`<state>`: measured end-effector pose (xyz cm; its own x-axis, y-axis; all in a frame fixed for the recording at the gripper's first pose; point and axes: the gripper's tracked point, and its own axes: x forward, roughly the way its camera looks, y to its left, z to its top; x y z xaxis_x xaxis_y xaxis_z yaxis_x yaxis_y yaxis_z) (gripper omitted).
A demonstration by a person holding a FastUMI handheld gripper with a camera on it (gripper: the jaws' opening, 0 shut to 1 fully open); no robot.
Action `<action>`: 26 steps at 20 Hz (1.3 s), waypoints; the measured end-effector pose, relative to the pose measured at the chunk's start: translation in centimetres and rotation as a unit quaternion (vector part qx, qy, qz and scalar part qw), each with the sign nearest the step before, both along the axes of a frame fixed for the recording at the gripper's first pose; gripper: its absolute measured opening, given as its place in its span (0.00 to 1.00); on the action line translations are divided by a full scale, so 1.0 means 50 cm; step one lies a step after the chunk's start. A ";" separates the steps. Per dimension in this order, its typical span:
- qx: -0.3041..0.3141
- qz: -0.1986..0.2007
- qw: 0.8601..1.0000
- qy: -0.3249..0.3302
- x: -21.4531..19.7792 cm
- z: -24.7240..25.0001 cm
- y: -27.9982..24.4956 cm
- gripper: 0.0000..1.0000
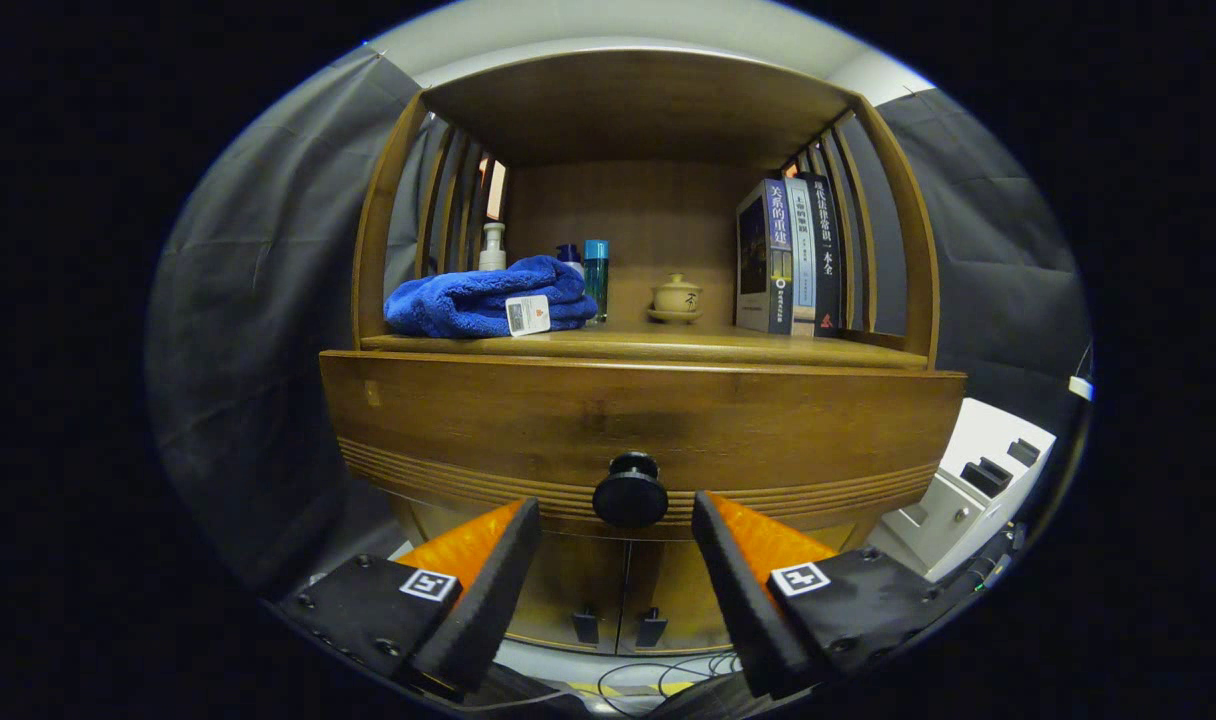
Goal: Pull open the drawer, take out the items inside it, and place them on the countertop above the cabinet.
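You face a closed wooden drawer (643,425), its front curved and ribbed along the bottom. Its round black knob (629,491) sits centred, between your spread fingers (488,560). The worktop (668,347) lies directly above.

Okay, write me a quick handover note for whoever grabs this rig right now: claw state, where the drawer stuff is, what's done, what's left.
Claw: open, holding nothing, one finger on each side of the black drawer knob, not pressing on it.
Drawer: looks closed; its contents are hidden.
Countertop above it holds a folded blue towel, bottles behind it, a small lidded pot and upright books.
Done: claw lined up on the knob.
Left: close on the knob, pull the drawer open, lift the items out, set them on the countertop, probably in the bare front middle.
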<state>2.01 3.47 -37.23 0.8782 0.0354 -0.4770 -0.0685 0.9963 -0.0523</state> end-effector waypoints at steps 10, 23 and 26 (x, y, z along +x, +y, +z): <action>0.025 -0.054 0.998 0.012 0.063 -0.042 -0.021 0.75; 0.042 -0.041 0.998 0.030 0.044 -0.035 -0.013 0.41; 0.035 -0.030 0.998 0.034 0.013 -0.027 -0.009 0.41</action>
